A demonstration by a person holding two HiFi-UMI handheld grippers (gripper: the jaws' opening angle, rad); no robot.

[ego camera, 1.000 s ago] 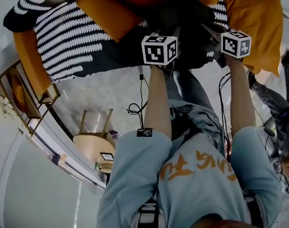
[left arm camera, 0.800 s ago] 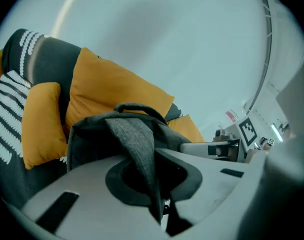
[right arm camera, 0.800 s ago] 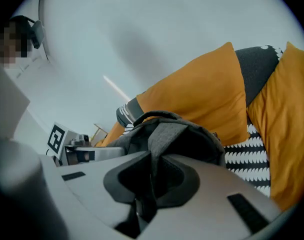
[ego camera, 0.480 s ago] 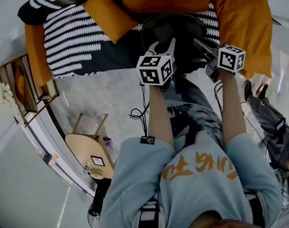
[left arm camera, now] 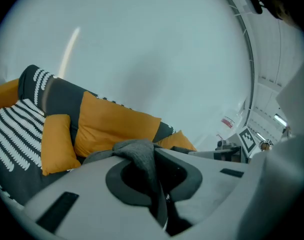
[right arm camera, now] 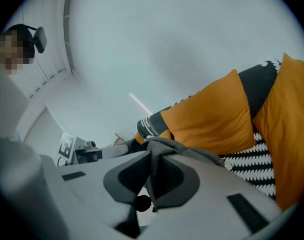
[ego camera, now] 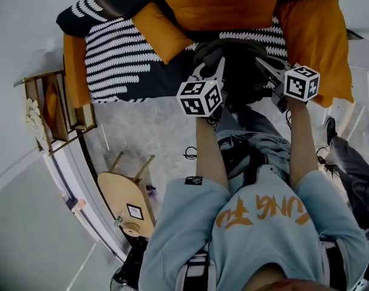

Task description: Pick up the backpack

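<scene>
L tongs [left arm camera: 153,170], R tongs [right arm camera: 151,178] – gripping backpack [ego camera: 239,71]

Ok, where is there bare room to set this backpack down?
Best: the striped seat between the orange armrest and the small orange cushion. The grey floor between that seat and the round wooden table is also bare, apart from a cable. Crowded: the right end, where the large orange cushion sits beside the backpack.
</scene>
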